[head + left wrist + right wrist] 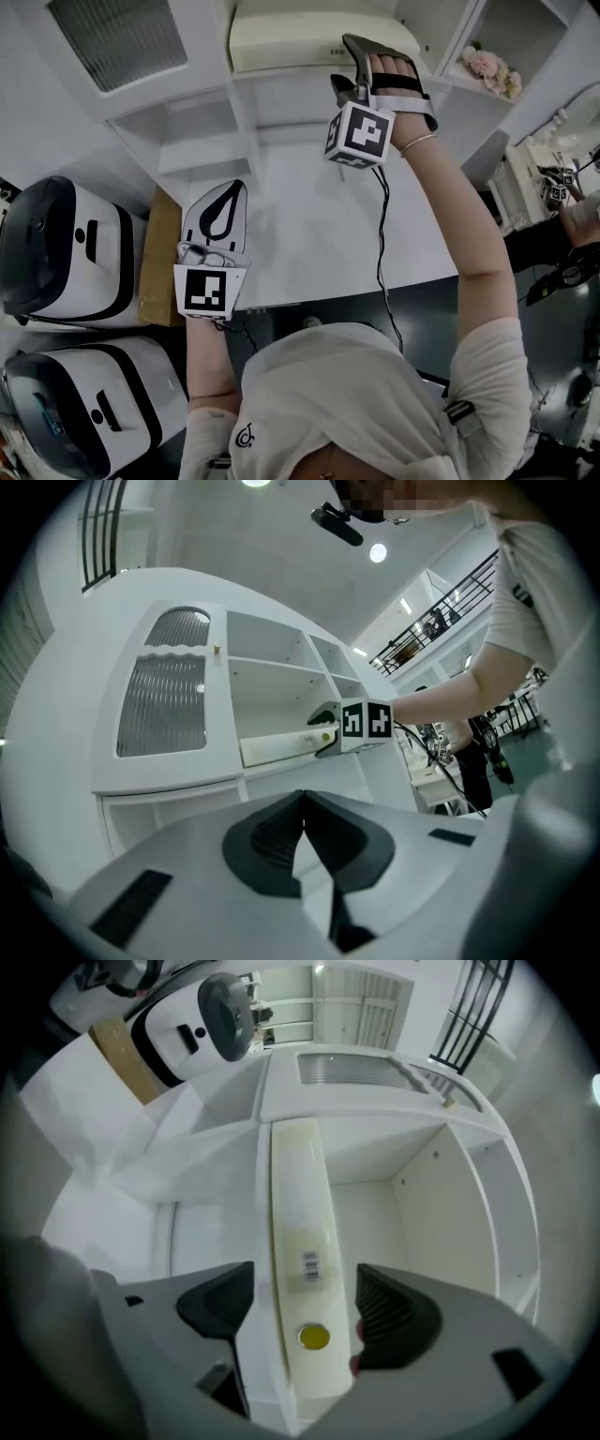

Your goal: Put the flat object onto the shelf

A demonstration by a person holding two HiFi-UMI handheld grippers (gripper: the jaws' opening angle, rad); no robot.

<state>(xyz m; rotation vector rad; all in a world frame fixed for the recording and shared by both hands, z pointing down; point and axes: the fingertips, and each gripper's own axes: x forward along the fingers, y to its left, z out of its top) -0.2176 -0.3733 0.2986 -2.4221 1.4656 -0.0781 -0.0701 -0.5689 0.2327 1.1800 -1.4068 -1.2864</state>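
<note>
The flat object is a long cream slab with a barcode label and a yellow dot; it lies on the white shelf of the cabinet. In the right gripper view the flat object runs between the jaws of my right gripper, which stands open with both pads just off the slab's sides. That right gripper is at the slab's right end in the head view. My left gripper hangs lower over the white table, shut and empty. The left gripper view shows its own left gripper with tips touching, and the flat object beyond.
Two white-and-black machines stand at the left beside a cardboard piece. A ribbed-glass cabinet door is at upper left. Pink flowers sit in a right compartment. The white table lies below the shelves.
</note>
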